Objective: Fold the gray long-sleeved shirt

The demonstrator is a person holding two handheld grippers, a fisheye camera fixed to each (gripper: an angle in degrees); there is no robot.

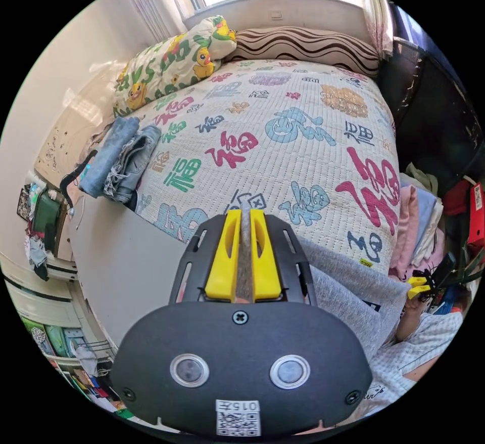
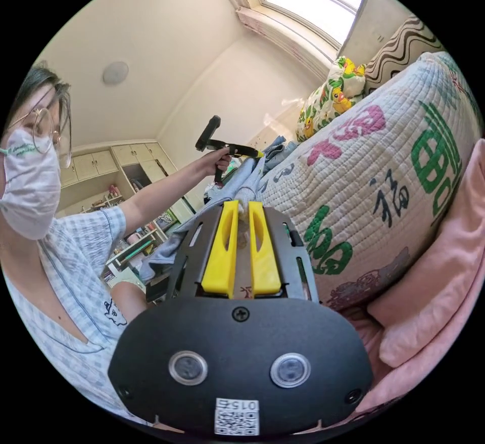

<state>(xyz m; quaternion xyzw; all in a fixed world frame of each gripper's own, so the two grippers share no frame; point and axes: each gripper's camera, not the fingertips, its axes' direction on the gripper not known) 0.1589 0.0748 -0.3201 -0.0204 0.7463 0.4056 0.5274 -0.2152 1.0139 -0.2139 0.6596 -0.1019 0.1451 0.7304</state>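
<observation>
Here, both grippers' jaws clamped on the gray shirt [image 1: 353, 292], folded jeans [image 1: 118, 158] and pink clothes [image 2: 434, 282] nearby.

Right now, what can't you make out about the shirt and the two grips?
- Gray shirt: left gripper view, its lower part hidden behind the left gripper housing.
- Right gripper: right gripper view, the cloth between its jaws is a sliver; shirt part unclear.
- Folded stack: left gripper view, cut off by the bed edge.

Matt yellow plastic jaws of the left gripper [image 1: 245, 221] pinched the soft, heathered knit of the gray shirt [image 1: 348, 287]. At twelve o'clock lay the quilted, stitched cotton bedspread [image 1: 303, 125]; at ten o'clock, frayed denim jeans [image 1: 121, 158]. The gripper's housing looked smooth, dull black plastic.
</observation>
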